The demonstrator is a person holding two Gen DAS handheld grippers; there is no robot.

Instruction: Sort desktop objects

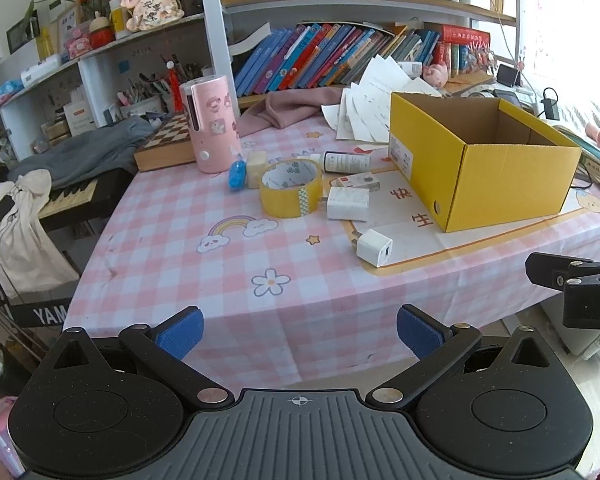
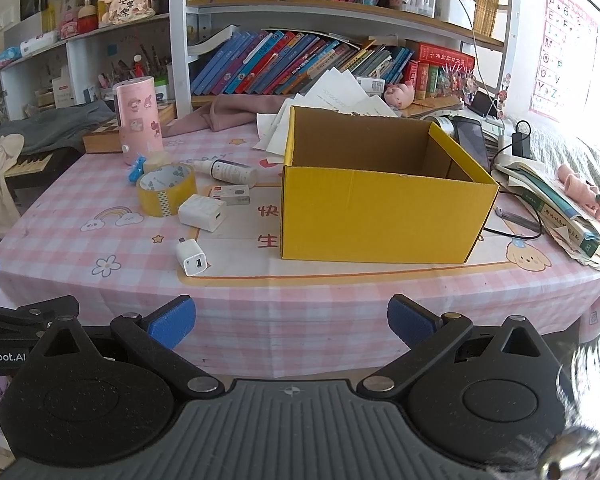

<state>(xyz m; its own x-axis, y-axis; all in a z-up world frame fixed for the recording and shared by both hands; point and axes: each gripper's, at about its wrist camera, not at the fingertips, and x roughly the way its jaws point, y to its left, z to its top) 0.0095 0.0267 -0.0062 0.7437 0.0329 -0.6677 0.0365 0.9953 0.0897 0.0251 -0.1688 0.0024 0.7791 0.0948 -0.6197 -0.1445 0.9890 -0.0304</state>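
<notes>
An open yellow cardboard box [image 1: 480, 168] [image 2: 380, 216] stands on the pink checked tablecloth. Left of it lie a yellow tape roll [image 1: 291, 189] [image 2: 166, 189], a larger white charger [image 1: 348, 204] [image 2: 201, 212], a small white charger [image 1: 374, 247] [image 2: 192, 258], a small white carton [image 1: 358, 181] [image 2: 230, 195], a white bottle [image 1: 346, 161] [image 2: 230, 171], a blue item [image 1: 237, 175] [image 2: 137, 168] and a cream block [image 1: 256, 169]. My left gripper [image 1: 299, 334] is open and empty, before the table's front edge. My right gripper [image 2: 291, 322] is open and empty, likewise short of the table.
A tall pink canister [image 1: 214, 124] [image 2: 138, 120] and a chessboard box [image 1: 162, 148] stand at the back left. Loose papers [image 1: 364, 108], pink cloth [image 1: 292, 106] and bookshelves lie behind. Stacked books and cables [image 2: 548, 196] sit right of the box. A keyboard [image 1: 68, 196] is left of the table.
</notes>
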